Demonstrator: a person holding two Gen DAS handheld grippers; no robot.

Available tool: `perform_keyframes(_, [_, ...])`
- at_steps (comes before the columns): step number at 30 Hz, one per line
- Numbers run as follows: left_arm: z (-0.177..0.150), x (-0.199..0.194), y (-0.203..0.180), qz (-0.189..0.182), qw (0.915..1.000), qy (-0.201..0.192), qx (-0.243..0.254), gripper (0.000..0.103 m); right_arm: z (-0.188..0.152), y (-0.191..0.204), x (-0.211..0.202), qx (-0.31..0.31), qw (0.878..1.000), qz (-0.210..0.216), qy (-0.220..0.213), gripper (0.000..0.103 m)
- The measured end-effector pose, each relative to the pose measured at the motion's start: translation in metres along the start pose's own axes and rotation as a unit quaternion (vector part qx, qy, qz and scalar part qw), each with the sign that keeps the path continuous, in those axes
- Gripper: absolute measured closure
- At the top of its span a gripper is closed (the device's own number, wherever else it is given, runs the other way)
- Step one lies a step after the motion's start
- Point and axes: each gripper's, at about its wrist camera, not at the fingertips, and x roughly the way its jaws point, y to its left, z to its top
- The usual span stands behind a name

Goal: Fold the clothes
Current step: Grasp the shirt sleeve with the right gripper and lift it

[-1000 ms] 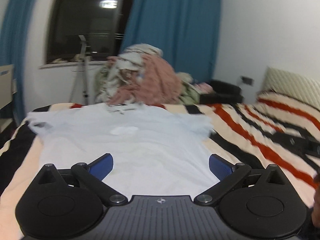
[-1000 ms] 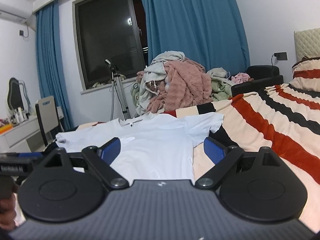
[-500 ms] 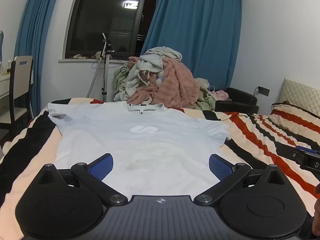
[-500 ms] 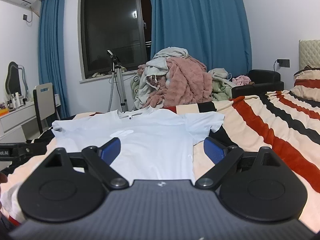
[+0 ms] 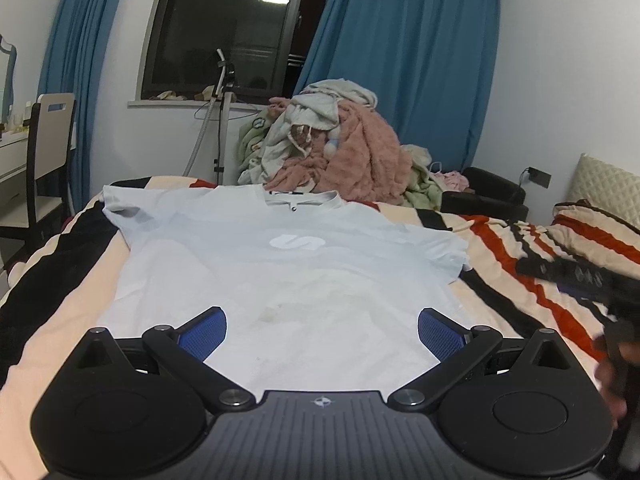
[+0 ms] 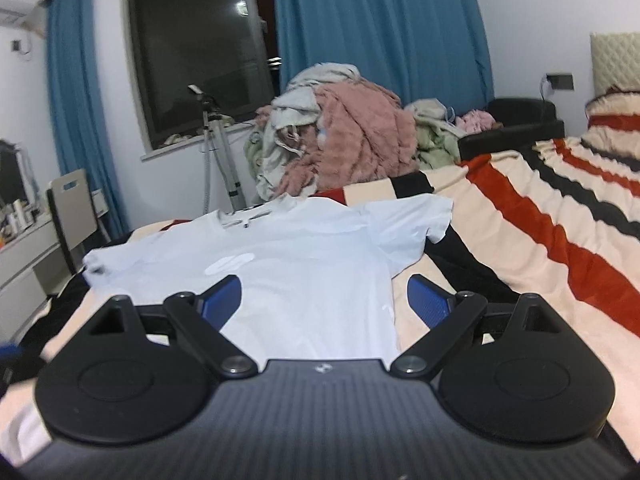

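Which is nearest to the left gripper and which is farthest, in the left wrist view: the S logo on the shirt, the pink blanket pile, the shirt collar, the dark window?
From the left gripper, jaws open:
1. S logo, mid-chest of the T-shirt, straight ahead.
2. Shirt collar, at the shirt's far end.
3. Pink blanket pile, beyond the bed, slightly right.
4. Dark window, on the back wall, upper left.

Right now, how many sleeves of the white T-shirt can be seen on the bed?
2. One sleeve lies at the far left by the black stripe; the other sleeve lies at the right. Both are flat on the striped blanket; none looks hidden.
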Motion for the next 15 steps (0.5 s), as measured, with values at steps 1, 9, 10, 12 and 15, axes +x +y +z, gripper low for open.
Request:
perform_keyframes(1, [-0.001,0.002,0.001,0.003,1.0,0.003,-0.001,0.0,0.004,-0.004,0.01,0.015,1.0,0.001,0.002,0.012])
perform_keyframes(9, [-0.011,0.025,0.01,0.033,0.9985,0.036,-0.022,0.0,0.01,-0.08,0.124,0.201,0.979,0.019,0.023,0.012])
perform_keyframes(10, [-0.013,0.028,0.013,0.035,0.9983,0.04,-0.024,0.0,0.006,-0.094,0.141,0.228,0.973,0.021,0.027,0.012])
perform_keyframes(12, [-0.016,0.036,0.016,0.039,0.9977,0.048,-0.028,0.0,-0.003,-0.121,0.177,0.281,0.959,0.026,0.035,0.023])
perform_keyframes(15, [-0.017,0.05,0.02,0.046,0.9967,0.057,-0.034,0.0,-0.02,-0.156,0.224,0.345,0.937,0.027,0.047,0.025])
